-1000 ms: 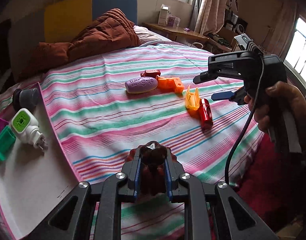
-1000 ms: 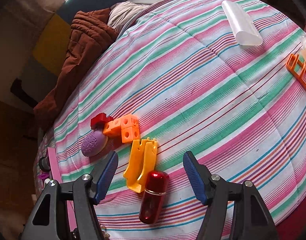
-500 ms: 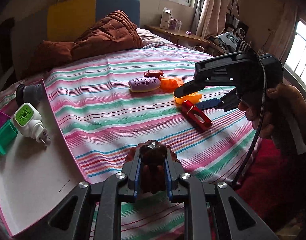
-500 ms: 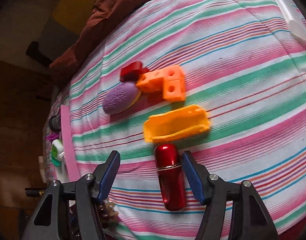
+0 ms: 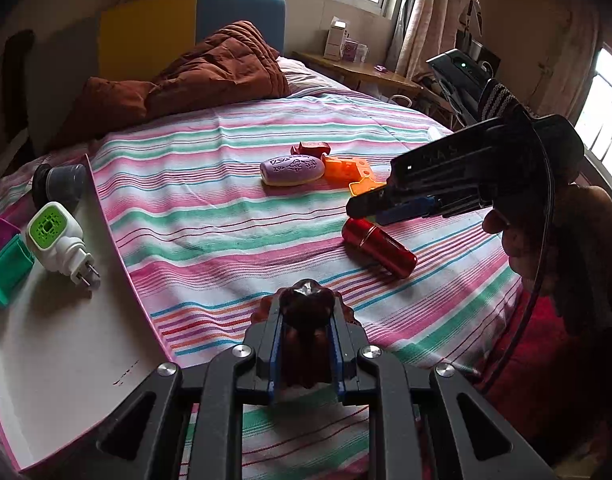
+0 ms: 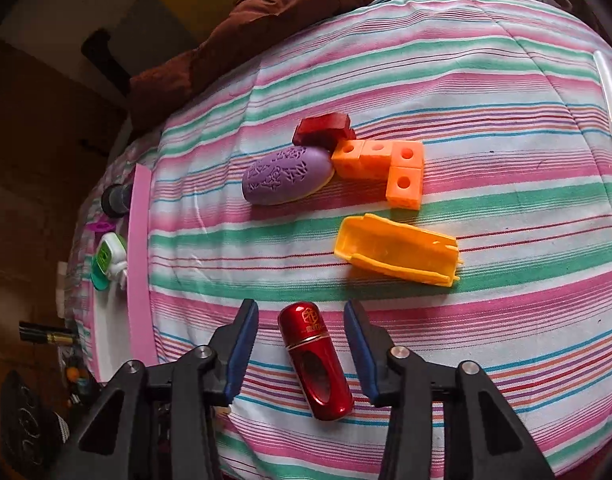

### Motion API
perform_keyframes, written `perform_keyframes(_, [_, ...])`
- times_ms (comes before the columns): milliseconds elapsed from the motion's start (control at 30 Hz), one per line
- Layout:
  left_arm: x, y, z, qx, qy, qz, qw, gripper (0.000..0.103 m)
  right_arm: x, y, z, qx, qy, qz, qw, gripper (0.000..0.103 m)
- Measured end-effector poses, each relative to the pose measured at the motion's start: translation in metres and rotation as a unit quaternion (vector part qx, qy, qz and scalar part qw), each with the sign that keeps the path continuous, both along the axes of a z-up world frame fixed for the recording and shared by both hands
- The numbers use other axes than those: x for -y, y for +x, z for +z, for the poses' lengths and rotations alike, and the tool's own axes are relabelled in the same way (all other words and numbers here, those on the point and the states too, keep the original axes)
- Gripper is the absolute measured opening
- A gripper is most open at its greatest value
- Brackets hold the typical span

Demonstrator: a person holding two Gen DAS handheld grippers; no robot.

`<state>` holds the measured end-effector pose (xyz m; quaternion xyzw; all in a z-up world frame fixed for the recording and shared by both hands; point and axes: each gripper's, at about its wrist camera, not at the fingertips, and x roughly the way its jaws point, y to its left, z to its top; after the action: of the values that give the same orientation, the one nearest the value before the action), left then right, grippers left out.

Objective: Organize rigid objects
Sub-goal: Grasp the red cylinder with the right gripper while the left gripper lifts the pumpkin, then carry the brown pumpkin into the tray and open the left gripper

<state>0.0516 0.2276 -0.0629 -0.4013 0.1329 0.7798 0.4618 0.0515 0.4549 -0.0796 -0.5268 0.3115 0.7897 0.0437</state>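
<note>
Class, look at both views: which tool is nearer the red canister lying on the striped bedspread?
Right. The right tool straddles the red canister, jaws closing, pads not yet touching. The left tool sits apart from it, shut on a dark brown object.

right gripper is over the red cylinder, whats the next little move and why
Probably finish closing. The right gripper straddles the red cylinder, which lies on the striped bedspread between both pads with gaps on each side, and the jaws are closing. The left gripper is shut on a dark brown ridged object, so it is busy.
</note>
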Motion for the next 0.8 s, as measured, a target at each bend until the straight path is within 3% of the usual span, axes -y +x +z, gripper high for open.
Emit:
perform_keyframes(200, [-0.002,-0.001,-0.001,-0.003,-0.002,0.001,1.0000,0.020,0.024,-0.004,-0.005,0.032,0.067,0.056,0.996,0.035])
perform_keyframes(267, [-0.002,-0.002,-0.001,-0.001,0.000,0.002,1.0000,0.020,0.034,-0.007,-0.014,0.061,0.108,0.076,0.989,0.026])
perform_keyframes(333, [-0.003,-0.002,-0.001,-0.001,0.001,0.002,1.0000,0.020,0.045,-0.009,-0.014,0.062,0.154,0.097,0.981,0.026])
perform_keyframes(600, [-0.004,0.000,0.001,-0.010,-0.001,-0.004,0.9999,0.019,0.054,-0.007,-0.018,0.051,0.187,0.116,0.974,0.026])
perform_keyframes(800, [0.003,-0.001,0.011,-0.005,0.011,0.002,0.9999,0.019,0.067,-0.007,-0.019,0.047,0.233,0.143,0.961,0.026])
